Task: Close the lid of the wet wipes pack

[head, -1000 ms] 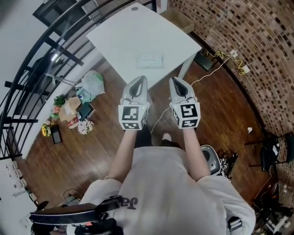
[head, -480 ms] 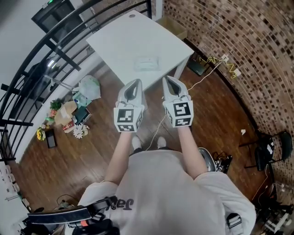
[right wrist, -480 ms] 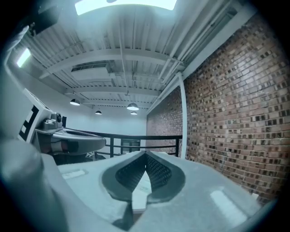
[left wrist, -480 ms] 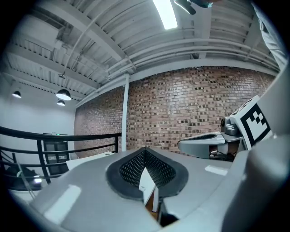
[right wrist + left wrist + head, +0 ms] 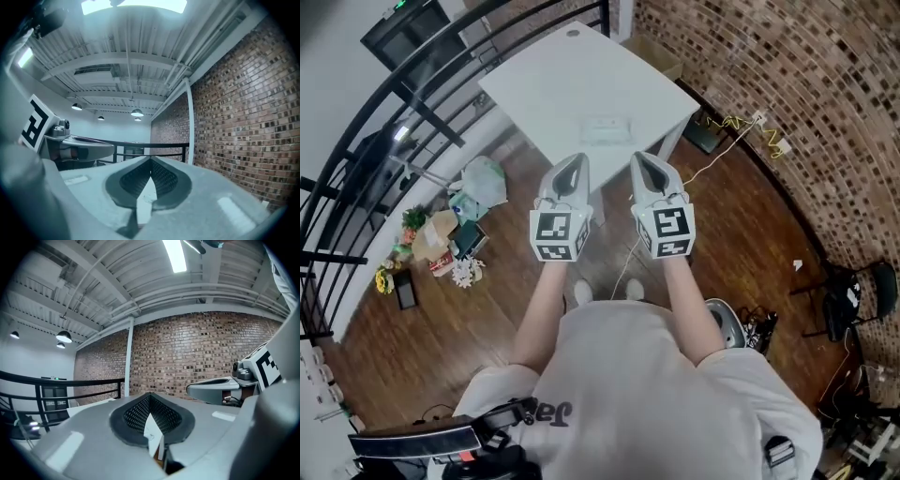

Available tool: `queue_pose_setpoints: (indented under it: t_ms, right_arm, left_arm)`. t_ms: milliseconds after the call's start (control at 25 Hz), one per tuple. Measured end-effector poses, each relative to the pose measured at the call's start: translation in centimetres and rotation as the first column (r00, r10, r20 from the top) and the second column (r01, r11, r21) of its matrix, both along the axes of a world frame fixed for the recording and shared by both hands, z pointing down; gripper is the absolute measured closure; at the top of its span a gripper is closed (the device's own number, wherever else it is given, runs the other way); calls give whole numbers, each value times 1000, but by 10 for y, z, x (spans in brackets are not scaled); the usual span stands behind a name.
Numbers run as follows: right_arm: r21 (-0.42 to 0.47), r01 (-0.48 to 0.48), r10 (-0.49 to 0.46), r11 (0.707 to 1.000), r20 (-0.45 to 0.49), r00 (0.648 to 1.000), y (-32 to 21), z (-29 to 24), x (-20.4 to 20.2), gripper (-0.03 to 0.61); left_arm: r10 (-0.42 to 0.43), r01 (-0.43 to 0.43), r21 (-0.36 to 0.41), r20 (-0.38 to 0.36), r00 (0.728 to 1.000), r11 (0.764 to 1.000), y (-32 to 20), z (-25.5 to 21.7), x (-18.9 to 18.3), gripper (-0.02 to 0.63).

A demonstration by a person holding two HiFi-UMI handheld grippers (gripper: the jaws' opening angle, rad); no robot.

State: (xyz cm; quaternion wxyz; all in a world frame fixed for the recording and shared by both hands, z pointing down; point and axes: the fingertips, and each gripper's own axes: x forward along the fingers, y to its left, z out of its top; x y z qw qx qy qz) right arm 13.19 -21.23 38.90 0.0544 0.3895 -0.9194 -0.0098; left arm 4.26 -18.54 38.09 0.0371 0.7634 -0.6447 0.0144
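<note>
While you hold the left gripper [image 5: 577, 161] and right gripper [image 5: 639, 157] side by side, short of the counter [image 5: 544, 75], the wet wipes pack [image 5: 607, 129] lies flat by the counter's near edge. It sits ahead of the 2 grippers, roughly btwn their lines, and apart from both. Its long axis runs left-right across your view. It's a pale, whitish rectangle; the lid is prob. too small to read from here. Both sets of jaws are closed, tips meeting, w/ nothing held.
</note>
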Motion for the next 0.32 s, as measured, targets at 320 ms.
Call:
queue_pose_setpoints:
  t_ms: [320]
  right_arm:
    - [-2,-35,35,999,-20,999,2,1,-2,591]
  left_arm:
    - [51,-51,-3,-6,999,999,-3,2,1,598]
